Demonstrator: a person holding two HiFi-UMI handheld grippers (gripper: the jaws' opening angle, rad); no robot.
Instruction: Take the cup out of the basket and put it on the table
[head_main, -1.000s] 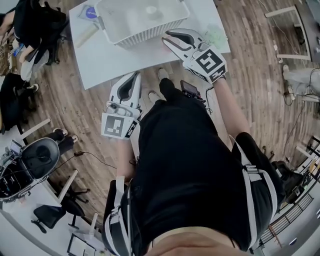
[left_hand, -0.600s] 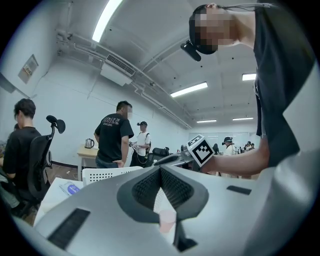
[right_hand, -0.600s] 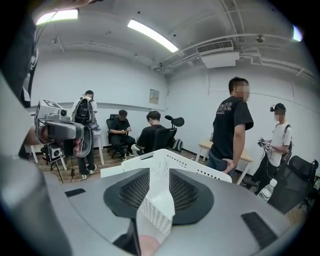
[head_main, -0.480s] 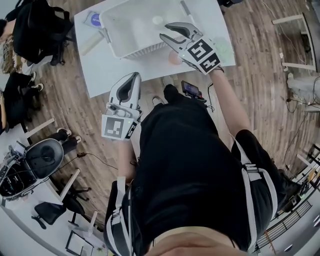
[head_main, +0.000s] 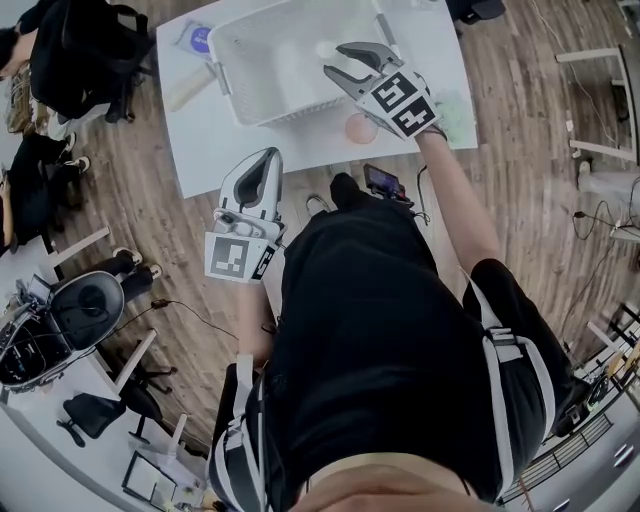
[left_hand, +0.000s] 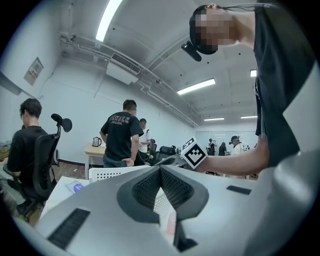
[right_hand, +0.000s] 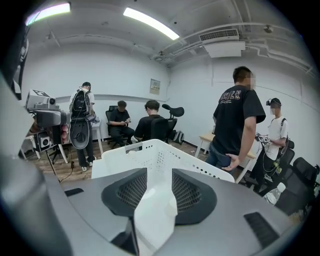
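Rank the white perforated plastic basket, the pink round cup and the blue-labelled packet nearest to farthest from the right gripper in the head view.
Right gripper, jaws opening, nothing between them:
1. White basket: its right end lies at the jaws.
2. Pink cup: on the table, outside the basket's near wall.
3. Blue-labelled packet: beyond the basket's left end.

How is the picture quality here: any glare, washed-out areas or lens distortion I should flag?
Head view: heavy fisheye bends the floorboards, and the white basket is washed out, its contents hard to read. Left gripper view: the ceiling strip light blooms, and the corners are vignetted black. Right gripper view: same vignette, with the basket wall bright and soft up close.
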